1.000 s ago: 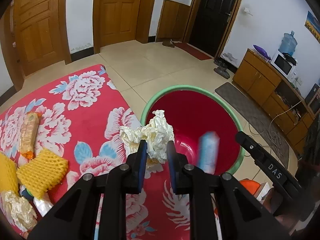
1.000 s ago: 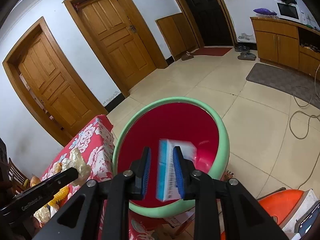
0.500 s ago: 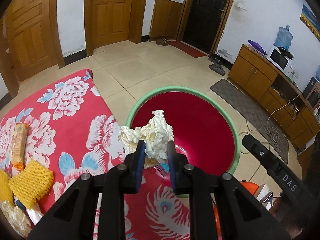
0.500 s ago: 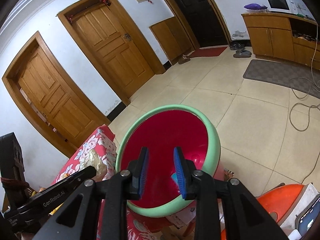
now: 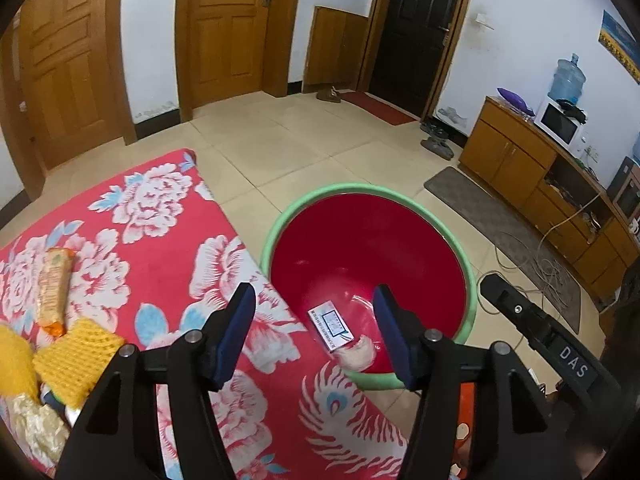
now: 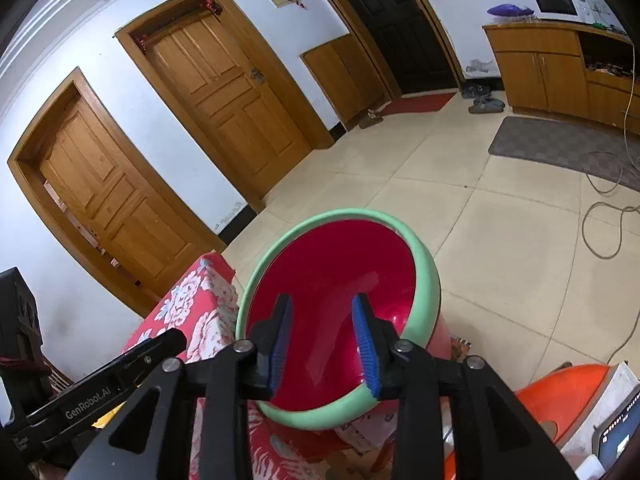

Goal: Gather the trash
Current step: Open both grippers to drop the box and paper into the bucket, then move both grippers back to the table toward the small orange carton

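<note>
- Since both pieces were let go over it, the red basin now holds the small blue-and-white box and the crumpled paper at its bottom.
- Left gripper: jaws have just opened wide, nothing between them.
- Right gripper: jaws have just been opening too, narrower and empty.
- More trash waits on the floral table: yellow foam net, snack wrapper.

left claw just opened wide, empty; right claw opening, empty.
</note>
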Tool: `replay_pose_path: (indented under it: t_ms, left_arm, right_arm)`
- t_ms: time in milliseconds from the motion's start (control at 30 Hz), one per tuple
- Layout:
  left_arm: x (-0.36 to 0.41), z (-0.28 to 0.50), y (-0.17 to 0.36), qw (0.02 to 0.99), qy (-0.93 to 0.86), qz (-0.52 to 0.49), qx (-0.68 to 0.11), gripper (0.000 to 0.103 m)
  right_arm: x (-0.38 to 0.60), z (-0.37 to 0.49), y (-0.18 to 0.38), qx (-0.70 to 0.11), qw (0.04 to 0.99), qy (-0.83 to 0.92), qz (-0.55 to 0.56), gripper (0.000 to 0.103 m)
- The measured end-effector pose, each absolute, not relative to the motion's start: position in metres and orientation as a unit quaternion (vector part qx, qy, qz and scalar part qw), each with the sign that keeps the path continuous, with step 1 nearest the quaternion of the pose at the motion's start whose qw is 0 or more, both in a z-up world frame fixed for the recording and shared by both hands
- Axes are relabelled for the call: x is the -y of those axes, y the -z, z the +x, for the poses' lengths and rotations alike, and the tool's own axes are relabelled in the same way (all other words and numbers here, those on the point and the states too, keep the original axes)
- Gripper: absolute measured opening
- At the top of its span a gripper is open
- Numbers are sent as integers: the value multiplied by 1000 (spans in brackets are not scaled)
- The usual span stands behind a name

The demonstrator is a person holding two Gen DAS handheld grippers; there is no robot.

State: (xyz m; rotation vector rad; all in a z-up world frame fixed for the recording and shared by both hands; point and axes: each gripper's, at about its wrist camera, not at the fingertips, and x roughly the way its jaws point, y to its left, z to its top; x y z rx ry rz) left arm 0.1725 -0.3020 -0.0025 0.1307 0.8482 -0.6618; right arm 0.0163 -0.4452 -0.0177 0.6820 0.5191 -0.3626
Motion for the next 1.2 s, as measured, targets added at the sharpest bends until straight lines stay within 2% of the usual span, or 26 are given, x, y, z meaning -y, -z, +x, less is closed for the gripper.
replay_pose_path:
  t_ms: [133,433,767,1200]
  left_arm:
    - [290,166,-5,861,308,55,-401,61]
    - [247,144,-24,878,283,35,-385,62]
    - [182,125,-37,899,230,13,-372,62]
    - [95,114,-20,908,150,-18,-390,63]
  right_arm:
    - [435,10,9,-244,900,163,322,38]
    - [406,-5,-15,-233,914,133,304,48]
    - [369,-13,-30,-233,925,91,286,50]
    - [327,-22,-36,-239,930,46,275,52]
